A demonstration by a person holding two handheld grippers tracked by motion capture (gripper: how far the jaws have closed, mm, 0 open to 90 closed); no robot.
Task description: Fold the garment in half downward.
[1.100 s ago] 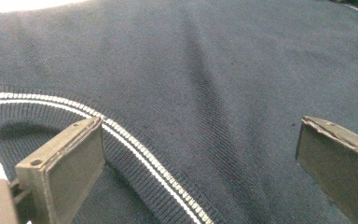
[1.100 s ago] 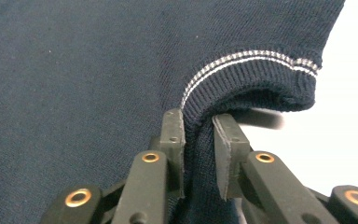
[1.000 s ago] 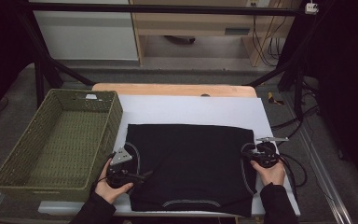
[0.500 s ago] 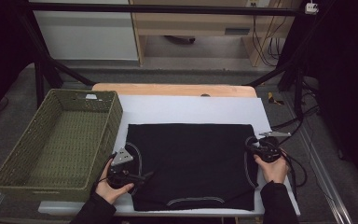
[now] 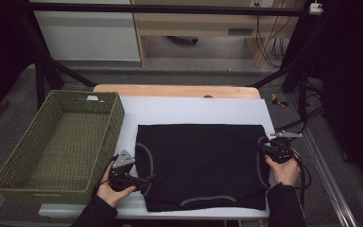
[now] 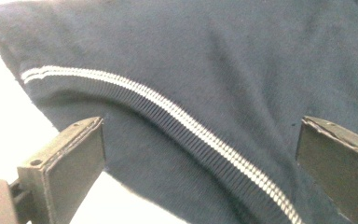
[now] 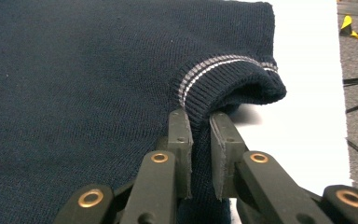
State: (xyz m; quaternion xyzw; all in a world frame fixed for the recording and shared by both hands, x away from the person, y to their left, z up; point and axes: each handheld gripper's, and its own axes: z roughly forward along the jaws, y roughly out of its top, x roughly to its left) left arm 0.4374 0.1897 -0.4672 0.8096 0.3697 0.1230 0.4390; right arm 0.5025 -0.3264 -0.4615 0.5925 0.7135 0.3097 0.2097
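A dark navy knitted garment (image 5: 203, 161) with white-striped ribbed trim lies flat on the white table top (image 5: 194, 111). My right gripper (image 5: 263, 144) is at its right edge. In the right gripper view the jaws (image 7: 200, 116) are shut on the ribbed, striped edge of the garment (image 7: 74, 93), which is lifted into a small fold. My left gripper (image 5: 146, 181) lies at the garment's near left corner. Its jaws (image 6: 200, 135) stand wide apart over the striped rib of the garment (image 6: 214, 56), and the pads do not press on it.
A green woven basket (image 5: 56, 146) stands at the left, its side against the table's left edge. Beyond the white top a wooden strip (image 5: 175, 90) shows. Cables (image 5: 307, 118) lie on the floor to the right, past a black frame.
My right gripper has moved to the right and a little away from the person, drawing the garment's right edge outward. The left gripper has stayed in place.
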